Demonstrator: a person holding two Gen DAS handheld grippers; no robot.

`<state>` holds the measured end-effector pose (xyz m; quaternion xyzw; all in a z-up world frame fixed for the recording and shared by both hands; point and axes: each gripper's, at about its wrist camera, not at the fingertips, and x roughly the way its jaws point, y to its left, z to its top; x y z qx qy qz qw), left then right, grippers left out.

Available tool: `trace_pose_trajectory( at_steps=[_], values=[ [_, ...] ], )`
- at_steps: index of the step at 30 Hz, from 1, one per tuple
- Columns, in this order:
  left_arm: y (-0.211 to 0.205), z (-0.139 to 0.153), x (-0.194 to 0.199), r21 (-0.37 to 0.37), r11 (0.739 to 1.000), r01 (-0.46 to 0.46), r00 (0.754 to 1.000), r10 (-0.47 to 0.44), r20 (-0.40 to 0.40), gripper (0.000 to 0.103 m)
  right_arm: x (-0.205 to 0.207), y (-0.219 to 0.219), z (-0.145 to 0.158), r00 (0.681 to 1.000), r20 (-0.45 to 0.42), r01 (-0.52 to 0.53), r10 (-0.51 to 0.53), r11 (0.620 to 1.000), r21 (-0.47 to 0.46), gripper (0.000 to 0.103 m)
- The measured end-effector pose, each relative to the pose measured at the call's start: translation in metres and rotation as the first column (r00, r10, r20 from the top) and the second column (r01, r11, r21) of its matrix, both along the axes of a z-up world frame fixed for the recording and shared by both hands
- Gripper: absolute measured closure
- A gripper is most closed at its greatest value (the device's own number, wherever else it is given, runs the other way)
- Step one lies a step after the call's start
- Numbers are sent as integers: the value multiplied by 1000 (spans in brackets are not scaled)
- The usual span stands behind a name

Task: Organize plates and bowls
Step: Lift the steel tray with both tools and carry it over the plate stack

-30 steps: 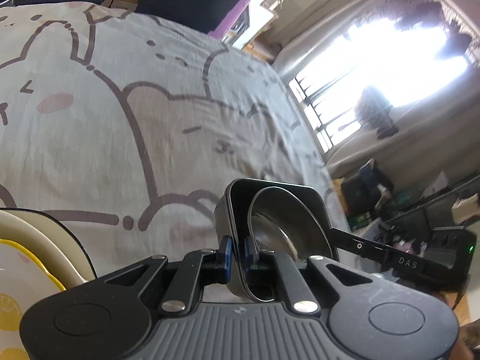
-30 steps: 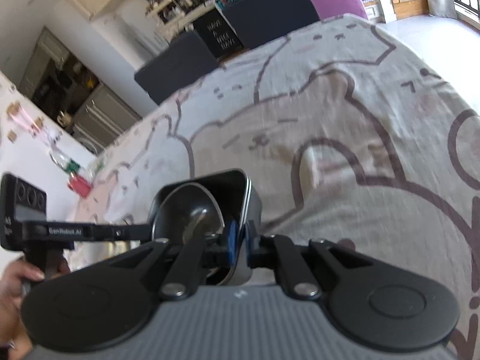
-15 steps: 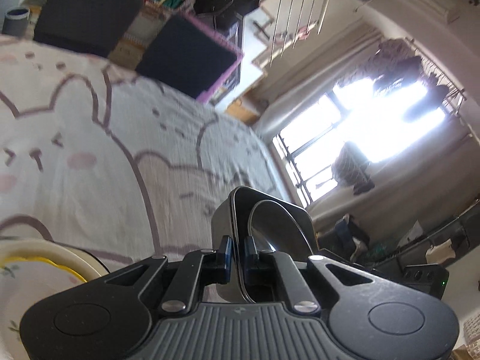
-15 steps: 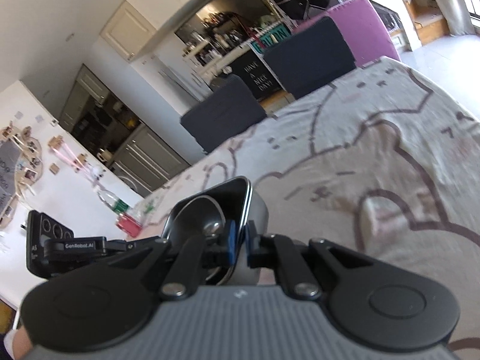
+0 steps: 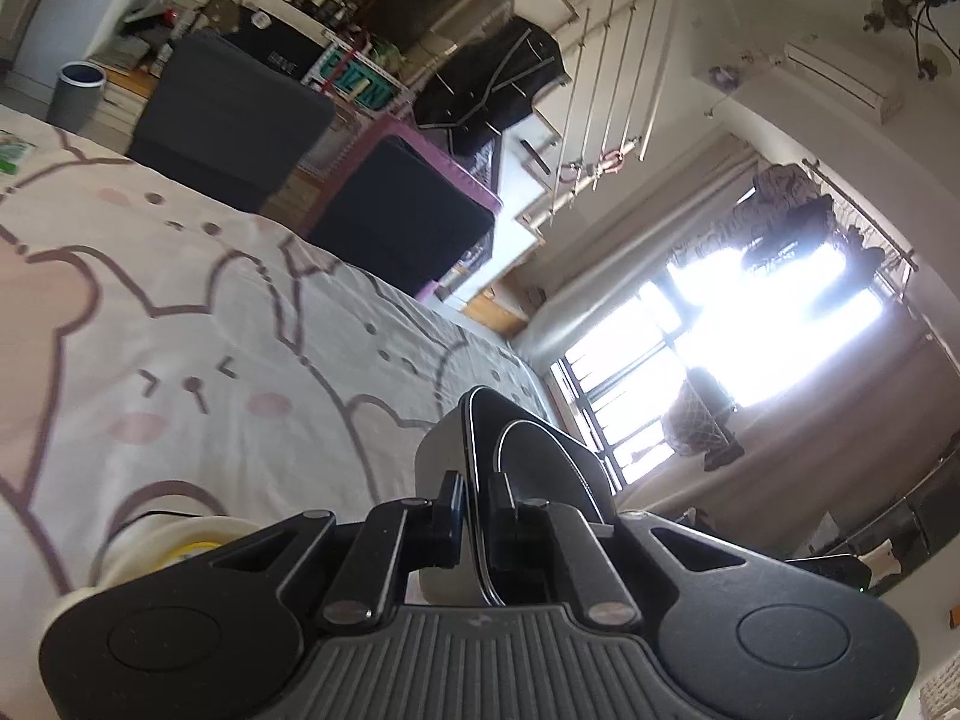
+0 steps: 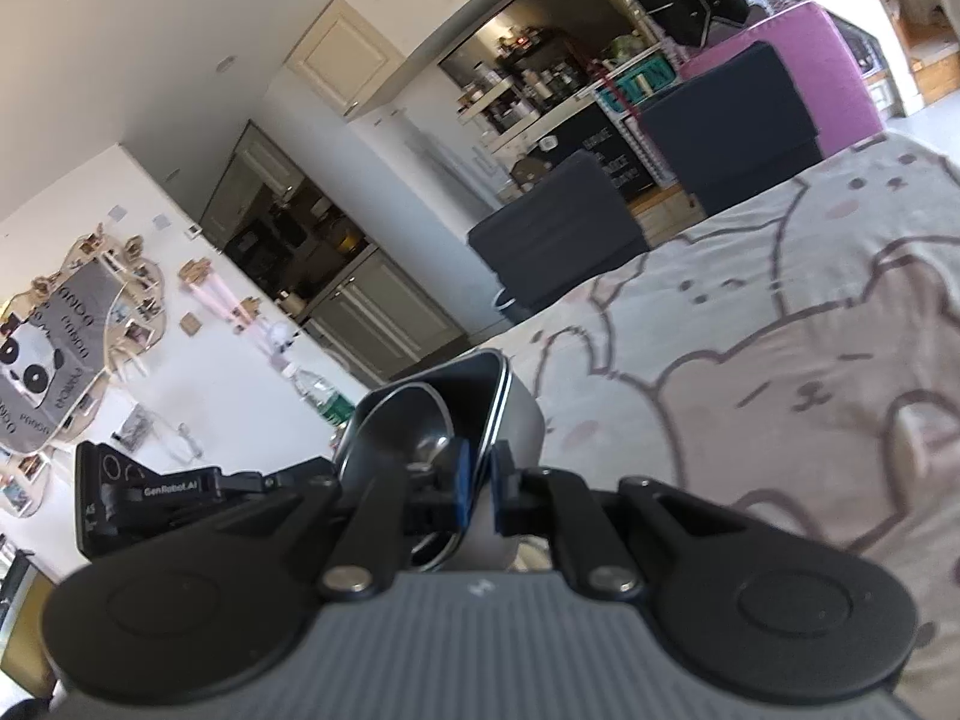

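Note:
A grey rounded-rectangle metal container hangs above the table, carried between both grippers. A shiny steel bowl lies tilted inside it. My left gripper is shut on the container's near rim. In the right wrist view my right gripper is shut on the opposite rim of the same container, with the bowl to the left of its pads. The left gripper's body shows beyond the container there. A cream plate stack with a yellow pattern peeks out at the lower left.
The table wears a cloth with cartoon animals. Two dark chairs and a purple-backed one stand at its far side. A water bottle stands beyond the left gripper. A bright window is to the right.
Both grippers have risen with the container and tipped upward, so more of the room shows. The plate stack has slid lower and mostly out of the left wrist view.

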<state>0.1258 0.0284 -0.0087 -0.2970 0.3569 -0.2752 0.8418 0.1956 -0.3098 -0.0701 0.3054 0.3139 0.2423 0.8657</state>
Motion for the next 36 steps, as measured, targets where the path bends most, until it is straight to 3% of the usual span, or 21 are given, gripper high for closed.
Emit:
trace_pose_trajectory(
  at_steps=[10, 20, 27, 36],
  values=[
    [52, -8, -20, -10, 998, -63, 998, 63, -19, 96, 9, 43, 1, 996, -23, -88, 88, 996, -5, 93],
    [74, -31, -28, 5, 998, -68, 994, 68, -88, 96, 2, 62, -9, 983, -126, -141, 136, 989, -33, 93],
    [76, -52, -27, 66, 996, -58, 987, 67, -146, 96, 4, 78, -20, 963, -231, -151, 138, 988, -42, 93],
    [75, -76, -20, 126, 990, -56, 973, 82, -214, 96, 4, 93, -29, 941, -307, -180, 145, 980, -89, 93]
  ],
)
